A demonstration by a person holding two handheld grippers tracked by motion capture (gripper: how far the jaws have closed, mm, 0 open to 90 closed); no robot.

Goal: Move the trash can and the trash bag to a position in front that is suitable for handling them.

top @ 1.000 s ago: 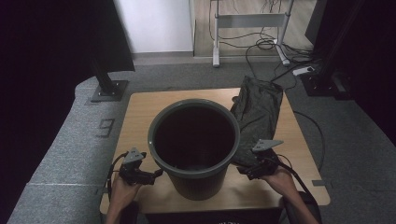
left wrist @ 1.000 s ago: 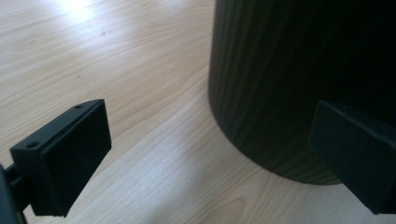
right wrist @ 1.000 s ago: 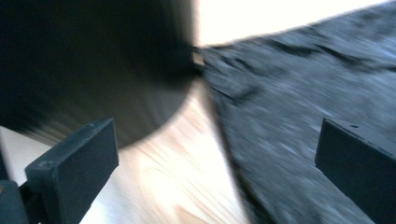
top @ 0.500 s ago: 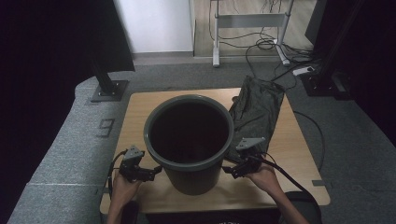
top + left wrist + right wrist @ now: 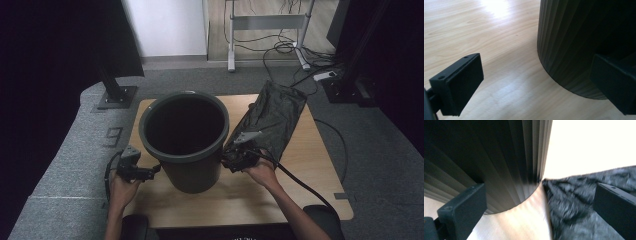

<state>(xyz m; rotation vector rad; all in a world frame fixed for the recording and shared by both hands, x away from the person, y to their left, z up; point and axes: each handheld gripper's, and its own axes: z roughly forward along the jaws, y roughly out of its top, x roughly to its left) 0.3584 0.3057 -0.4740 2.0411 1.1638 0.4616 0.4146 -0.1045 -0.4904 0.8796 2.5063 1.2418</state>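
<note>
High view puts the dark ribbed bin (image 5: 184, 140) at the centre of the frame, upright on the wooden table (image 5: 310, 170), with a crumpled black bag (image 5: 272, 117) lying just to its right, toward the upper right of the tabletop. The left gripper (image 5: 150, 172) sits at the lower left of the bin's base and the right gripper (image 5: 231, 159) at its right flank, between bin and bag; this flanking placement looks meant for steadying or shifting the bin from both sides.

Left gripper view shows its jaws spread wide with nothing between them: one pad hangs at the lower left over bare wood, the other at the right edge in front of the bin's wall (image 5: 571, 42); whether it touches, I cannot tell.

Right gripper view shows jaws equally wide apart and empty-handed, one before the ribbed wall (image 5: 499, 157) at the left, the other over the bag (image 5: 574, 205) at the right. That aim suggests the bag's near edge is the likelier pick, probably to line the bin.
</note>
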